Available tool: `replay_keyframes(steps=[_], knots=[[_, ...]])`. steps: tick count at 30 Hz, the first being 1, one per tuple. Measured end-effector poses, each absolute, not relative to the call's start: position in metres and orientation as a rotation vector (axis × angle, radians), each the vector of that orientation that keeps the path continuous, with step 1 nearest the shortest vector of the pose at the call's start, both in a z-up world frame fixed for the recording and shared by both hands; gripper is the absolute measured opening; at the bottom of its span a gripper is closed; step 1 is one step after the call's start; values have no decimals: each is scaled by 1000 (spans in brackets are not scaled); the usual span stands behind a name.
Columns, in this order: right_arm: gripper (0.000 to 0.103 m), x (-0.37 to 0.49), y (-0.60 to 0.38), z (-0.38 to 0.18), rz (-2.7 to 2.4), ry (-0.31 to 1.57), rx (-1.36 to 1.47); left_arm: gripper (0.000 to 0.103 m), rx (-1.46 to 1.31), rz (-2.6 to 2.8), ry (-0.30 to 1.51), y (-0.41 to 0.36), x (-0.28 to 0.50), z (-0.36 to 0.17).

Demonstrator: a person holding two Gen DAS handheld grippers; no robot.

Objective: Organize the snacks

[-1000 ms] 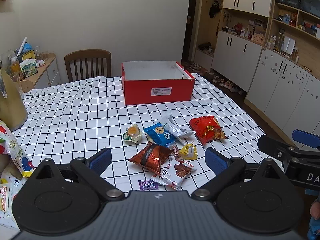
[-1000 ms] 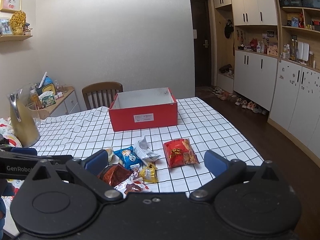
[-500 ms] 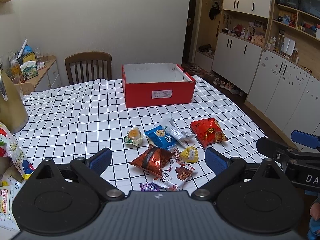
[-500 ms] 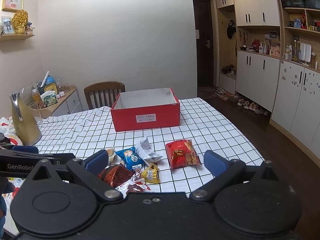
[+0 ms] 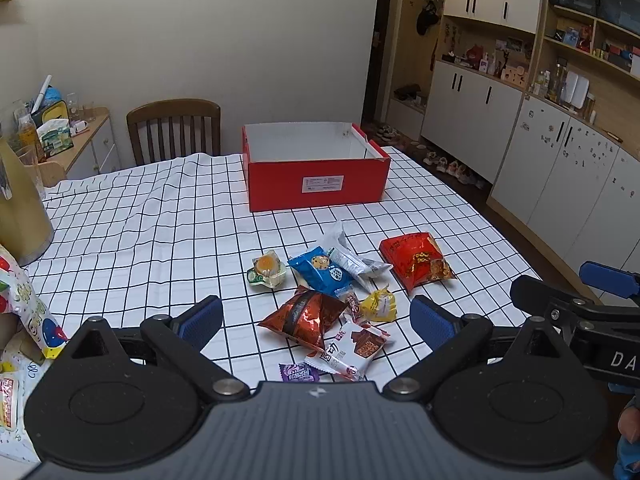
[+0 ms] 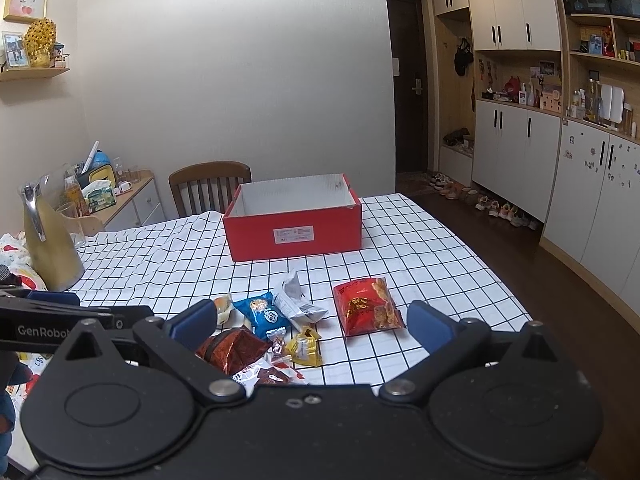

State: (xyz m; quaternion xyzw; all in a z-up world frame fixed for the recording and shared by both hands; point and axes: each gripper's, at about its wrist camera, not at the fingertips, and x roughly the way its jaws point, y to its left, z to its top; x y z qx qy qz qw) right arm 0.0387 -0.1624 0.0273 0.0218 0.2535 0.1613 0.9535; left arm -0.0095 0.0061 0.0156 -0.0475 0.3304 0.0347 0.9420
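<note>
Since a second ago both views have backed away slightly from the snack pile; the snacks sit lower and nearer my fingers, none displaced on the table (image 5: 120,240).

Left gripper (image 5: 316,316): fingers spread wide, holding nothing, hovering above the near end of the pile. Right gripper (image 6: 310,320): fingers likewise wide apart, nothing between them.

Pile, left wrist view: brown foil bag (image 5: 304,314) nearest centre, white chocolate-bar wrapper (image 5: 352,350) just in front of it, small purple packet (image 5: 299,372) at the near edge. Blue cookie packet (image 5: 320,274) lies behind, overlapped by a silver-white wrapper (image 5: 352,258). Yellow packet (image 5: 380,304) to the right, round pastry pack (image 5: 267,268) to the left. Red chip bag (image 5: 416,260) lies apart, right of the cluster.

Red box (image 5: 316,184) stands open further back on the table, nothing visible inside.
</note>
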Motion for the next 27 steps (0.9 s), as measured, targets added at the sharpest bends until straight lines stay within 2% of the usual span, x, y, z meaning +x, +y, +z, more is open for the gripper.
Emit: replay_keyframes(steps=[15, 27], knots=[[102, 52, -159, 24, 328, 517, 17, 100, -98, 84, 684, 18, 13, 7], [102, 113, -178, 0, 300, 592, 22, 100, -177, 194, 764, 45, 58, -21]])
